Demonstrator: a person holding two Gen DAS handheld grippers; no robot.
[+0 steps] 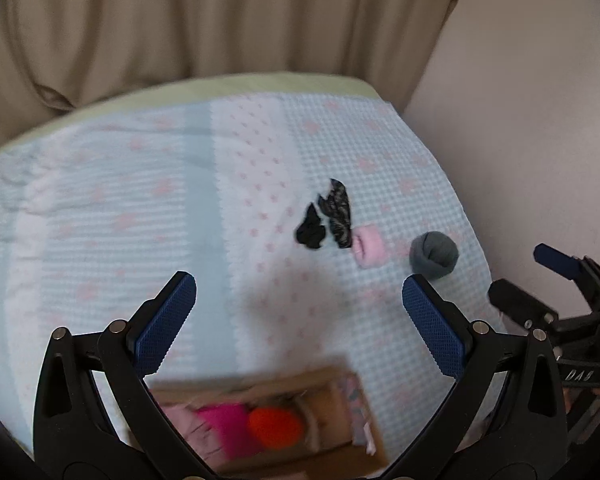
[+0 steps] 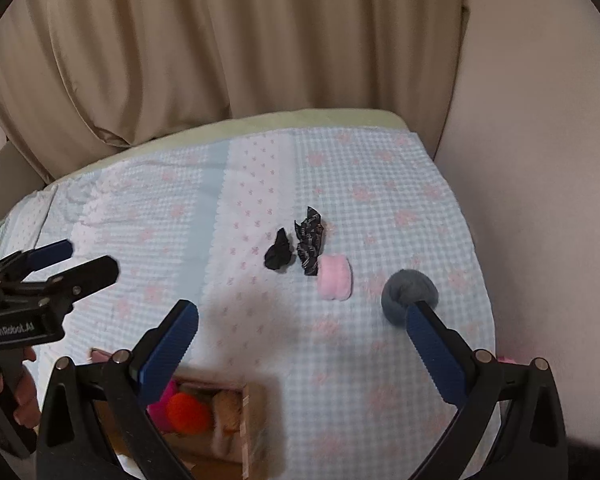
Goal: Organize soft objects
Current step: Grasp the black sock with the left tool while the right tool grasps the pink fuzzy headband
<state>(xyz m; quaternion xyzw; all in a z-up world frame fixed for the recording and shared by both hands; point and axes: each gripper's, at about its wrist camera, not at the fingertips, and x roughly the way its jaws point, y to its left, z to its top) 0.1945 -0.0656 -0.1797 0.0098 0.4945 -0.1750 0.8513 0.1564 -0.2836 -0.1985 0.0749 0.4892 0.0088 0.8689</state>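
Observation:
Soft items lie in a row on the bed: a plain black cloth piece point(image 1: 311, 228) point(image 2: 278, 256), a black patterned piece point(image 1: 338, 212) point(image 2: 310, 242), a pink roll point(image 1: 367, 246) point(image 2: 334, 277) and a grey-blue sock ball point(image 1: 434, 254) point(image 2: 409, 294). A cardboard box point(image 1: 340, 408) point(image 2: 252, 420) holds a magenta item point(image 1: 224, 420) and an orange ball point(image 1: 275, 426) point(image 2: 188, 414). My left gripper point(image 1: 300, 324) is open and empty above the box. My right gripper point(image 2: 302, 344) is open and empty; its right fingertip overlaps the sock ball in view.
The bed has a light blue checked cover with pink flowers point(image 2: 380, 380). Beige curtains point(image 2: 220, 60) hang behind it and a pale wall point(image 2: 540, 200) runs along the right side. The right gripper shows in the left wrist view point(image 1: 540, 280), and the left gripper in the right wrist view point(image 2: 72, 260).

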